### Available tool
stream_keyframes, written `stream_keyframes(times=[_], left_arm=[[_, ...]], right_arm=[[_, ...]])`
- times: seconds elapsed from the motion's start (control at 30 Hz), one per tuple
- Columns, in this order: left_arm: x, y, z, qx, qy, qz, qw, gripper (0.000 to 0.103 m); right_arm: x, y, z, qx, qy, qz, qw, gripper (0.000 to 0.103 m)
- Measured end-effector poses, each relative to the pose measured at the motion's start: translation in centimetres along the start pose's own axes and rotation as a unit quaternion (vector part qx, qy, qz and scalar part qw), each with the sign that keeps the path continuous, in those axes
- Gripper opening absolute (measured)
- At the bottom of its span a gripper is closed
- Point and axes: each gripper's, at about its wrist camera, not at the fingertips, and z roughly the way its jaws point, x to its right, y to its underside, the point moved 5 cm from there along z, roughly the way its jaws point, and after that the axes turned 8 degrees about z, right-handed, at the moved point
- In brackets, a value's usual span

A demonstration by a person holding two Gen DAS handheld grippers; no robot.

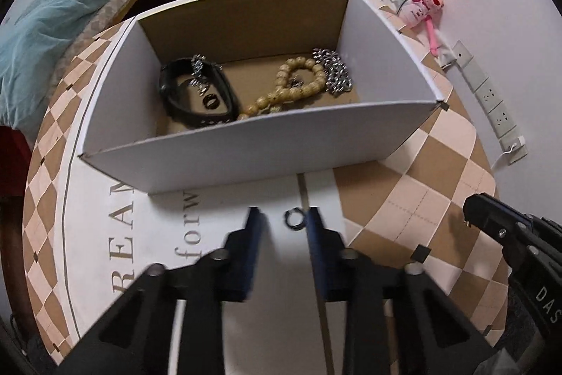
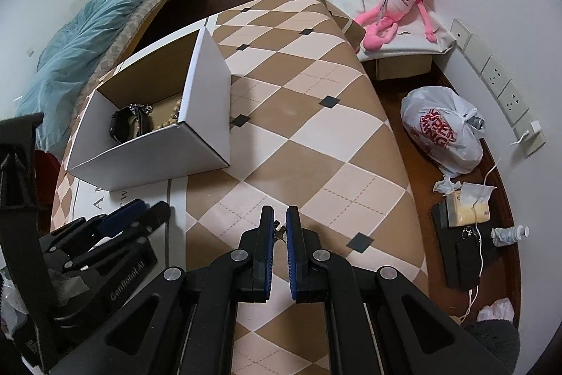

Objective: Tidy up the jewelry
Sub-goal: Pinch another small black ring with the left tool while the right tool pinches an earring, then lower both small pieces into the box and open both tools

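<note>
While the left tool (image 1: 283, 217) stands open astride a dark ring (image 1: 294, 219), the right tool (image 2: 280, 221) pinches a small metal trinket (image 2: 278, 232). Both seem bound for the box (image 1: 246, 146) already holding jewelry.

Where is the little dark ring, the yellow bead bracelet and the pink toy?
dark ring (image 1: 294, 219), left wrist view, on its round band.
bead bracelet (image 1: 298, 83), left wrist view, on the beads of its loop.
pink toy (image 2: 398, 6), right wrist view, on its tummy.
</note>
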Motion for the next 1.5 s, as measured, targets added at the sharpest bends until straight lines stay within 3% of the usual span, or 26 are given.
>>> stream_keyframes(times=[0.03,0.33,0.5,0.63,0.73,0.87,1.0,1.2,1.27,1.3,1.33,1.4,1.5], left_arm=[[0.0,-0.1,0.0,0.001,0.002,0.000,1.0000,0.010],[0.5,-0.6,-1.8,0.028,0.011,0.009,0.9995,0.010],[-0.1,-1.5,-5.4,0.061,0.026,0.006,0.9978,0.010],[-1.8,-4.0,-8.7,0.086,0.055,-0.009,0.9947,0.010],[-3.7,-6.7,-8.7,0.073,0.088,-0.023,0.9931,0.010],[-6.3,-9.5,-6.3,0.041,0.086,-0.031,0.9950,0.010],[-8.3,-10.8,-4.1,0.007,0.091,-0.048,0.9946,0.011],[-9.7,-11.8,-3.3,-0.013,0.084,-0.062,0.9944,0.012],[-10.1,-12.2,-3.6,-0.012,0.071,-0.062,0.9954,0.016],[-10.3,-12.4,-3.8,-0.009,0.066,-0.064,0.9958,0.027],[-10.4,-12.5,-4.0,-0.008,0.062,-0.065,0.9959,0.044],[-11.0,-12.6,-4.4,0.000,0.055,-0.071,0.9960,0.066],[-11.8,-12.7,-4.9,0.003,0.036,-0.075,0.9965,0.068]], right_arm=[[0.1,0.0,0.0,0.000,0.001,0.000,1.000,0.007],[-0.3,-0.6,-1.6,0.011,-0.009,-0.003,1.000,0.007],[-1.8,-1.6,-3.9,0.024,-0.034,-0.011,0.999,0.007],[-4.5,-4.1,-5.4,0.031,-0.071,-0.021,0.997,0.007],[-6.9,-6.8,-4.8,0.019,-0.100,-0.028,0.994,0.007],[-9.8,-10.0,-1.9,-0.026,-0.116,-0.039,0.992,0.007],[-11.6,-11.9,1.5,-0.071,-0.102,-0.049,0.991,0.007],[-12.9,-13.1,4.5,-0.123,-0.087,-0.061,0.987,0.010],[-12.8,-13.6,4.4,-0.123,-0.086,-0.056,0.987,0.029],[-12.8,-13.7,4.3,-0.120,-0.086,-0.056,0.987,0.034],[-12.7,-13.9,4.1,-0.120,-0.086,-0.056,0.987,0.039],[-12.6,-14.3,3.5,-0.111,-0.081,-0.059,0.989,0.039],[-12.3,-14.6,2.8,-0.100,-0.070,-0.061,0.991,0.039]])
